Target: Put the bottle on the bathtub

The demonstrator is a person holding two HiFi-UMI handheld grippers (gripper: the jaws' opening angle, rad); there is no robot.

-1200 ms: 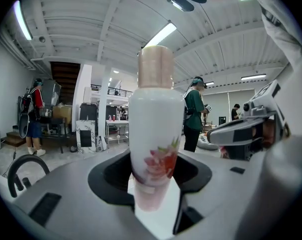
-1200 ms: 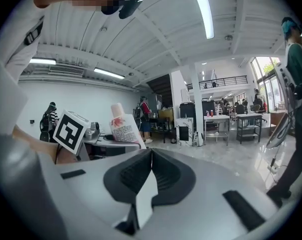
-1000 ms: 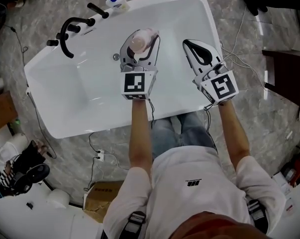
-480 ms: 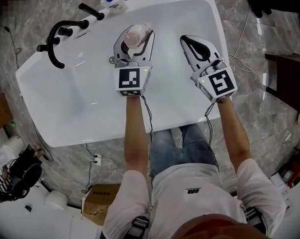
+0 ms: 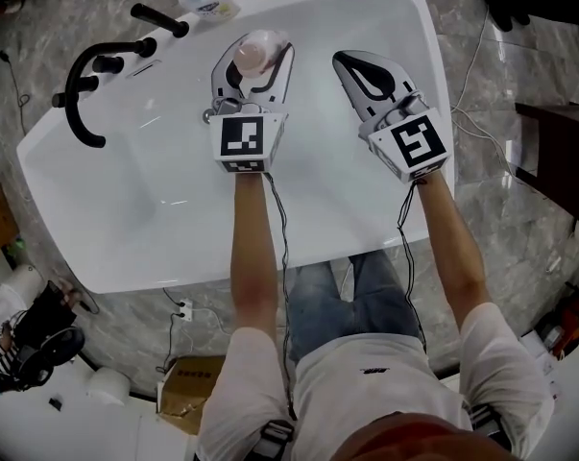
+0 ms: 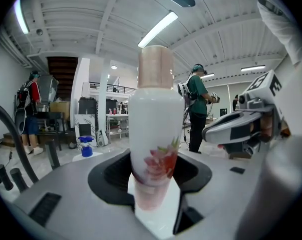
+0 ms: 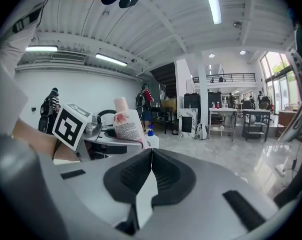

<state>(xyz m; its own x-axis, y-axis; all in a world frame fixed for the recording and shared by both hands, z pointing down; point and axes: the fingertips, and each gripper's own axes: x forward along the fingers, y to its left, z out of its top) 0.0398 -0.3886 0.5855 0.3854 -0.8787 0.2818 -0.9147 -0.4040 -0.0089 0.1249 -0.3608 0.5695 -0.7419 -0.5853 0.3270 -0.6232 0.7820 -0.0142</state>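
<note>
Upright white bottle (image 6: pixel 153 134) with flower print and pink cap, clamped between the left gripper (image 6: pixel 153 196) jaws, right gripper (image 6: pixel 241 128) near right, blue-capped bottle (image 6: pixel 85 147) far left.

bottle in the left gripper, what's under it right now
The white bathtub lies below the bottle, which the left gripper holds. The gripper covers the tub surface straight beneath, so that patch cannot be seen.

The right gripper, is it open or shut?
Shut. The right gripper shows its two jaws pressed together in its own view, with nothing held between them.
</note>
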